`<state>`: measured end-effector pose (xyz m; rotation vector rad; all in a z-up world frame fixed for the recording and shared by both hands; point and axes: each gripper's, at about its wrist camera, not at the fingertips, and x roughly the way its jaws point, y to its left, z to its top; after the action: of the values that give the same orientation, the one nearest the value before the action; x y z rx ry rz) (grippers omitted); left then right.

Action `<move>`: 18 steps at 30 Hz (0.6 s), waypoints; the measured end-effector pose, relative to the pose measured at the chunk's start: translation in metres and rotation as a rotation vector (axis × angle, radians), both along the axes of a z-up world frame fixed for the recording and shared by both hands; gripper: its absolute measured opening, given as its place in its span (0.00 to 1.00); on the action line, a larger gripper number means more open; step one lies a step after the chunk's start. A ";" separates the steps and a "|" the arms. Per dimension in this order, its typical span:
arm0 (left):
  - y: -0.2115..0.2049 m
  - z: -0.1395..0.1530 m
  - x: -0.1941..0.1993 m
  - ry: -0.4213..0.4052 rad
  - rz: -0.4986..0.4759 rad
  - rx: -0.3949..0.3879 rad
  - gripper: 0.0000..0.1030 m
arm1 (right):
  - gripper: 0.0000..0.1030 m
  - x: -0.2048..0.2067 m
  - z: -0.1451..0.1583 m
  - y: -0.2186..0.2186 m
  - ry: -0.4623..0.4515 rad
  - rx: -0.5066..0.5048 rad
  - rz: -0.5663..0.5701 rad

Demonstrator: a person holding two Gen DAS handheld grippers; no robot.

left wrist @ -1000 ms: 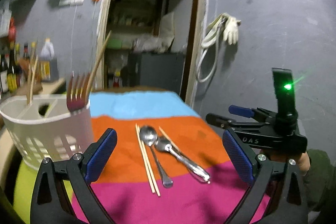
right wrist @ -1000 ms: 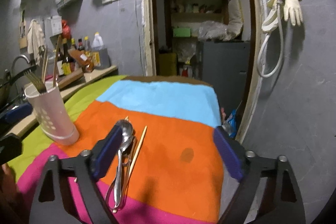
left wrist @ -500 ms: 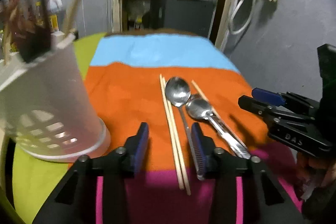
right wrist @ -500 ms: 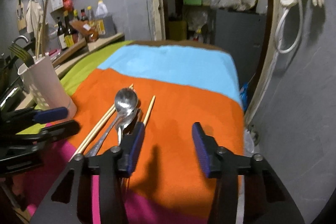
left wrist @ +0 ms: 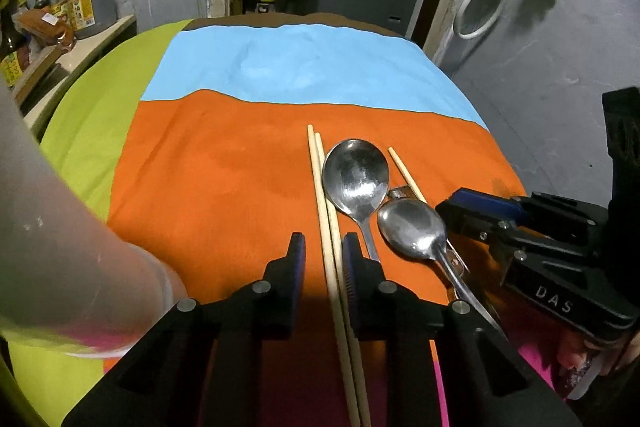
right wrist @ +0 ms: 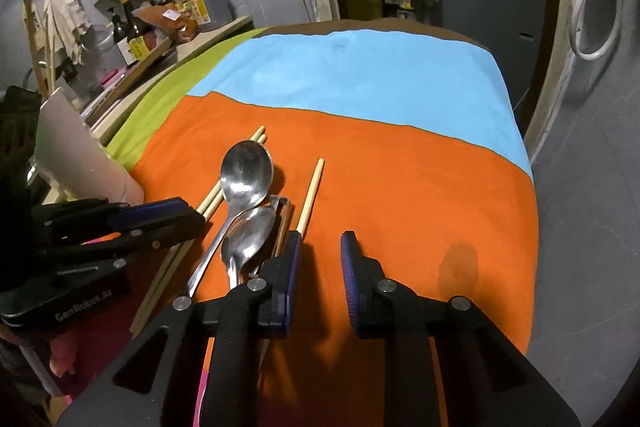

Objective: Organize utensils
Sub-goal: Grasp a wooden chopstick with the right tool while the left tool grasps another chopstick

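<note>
Chopstick pair on the desk's orange cloth, light, stiff, roll-prone. Left gripper jaws closing around it mid-shaft, not pinching yet. Right gripper jaws closing on nothing.

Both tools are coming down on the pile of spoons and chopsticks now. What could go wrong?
The left tool is closing around the chopstick pair, beside the big spoon; it may nudge the spoon.
The right tool is closing on bare cloth, with the single chopstick outside its left finger; likely a miss.
</note>
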<state>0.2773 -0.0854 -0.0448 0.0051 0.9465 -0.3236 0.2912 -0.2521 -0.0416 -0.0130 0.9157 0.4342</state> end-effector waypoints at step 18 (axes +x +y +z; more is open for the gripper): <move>0.003 0.000 -0.006 -0.024 0.007 0.041 0.15 | 0.18 0.003 -0.002 0.005 0.032 0.003 0.044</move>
<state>0.2714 -0.0820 -0.0445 0.0431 0.9294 -0.2969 0.2945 -0.2470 -0.0440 -0.0238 0.9481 0.4774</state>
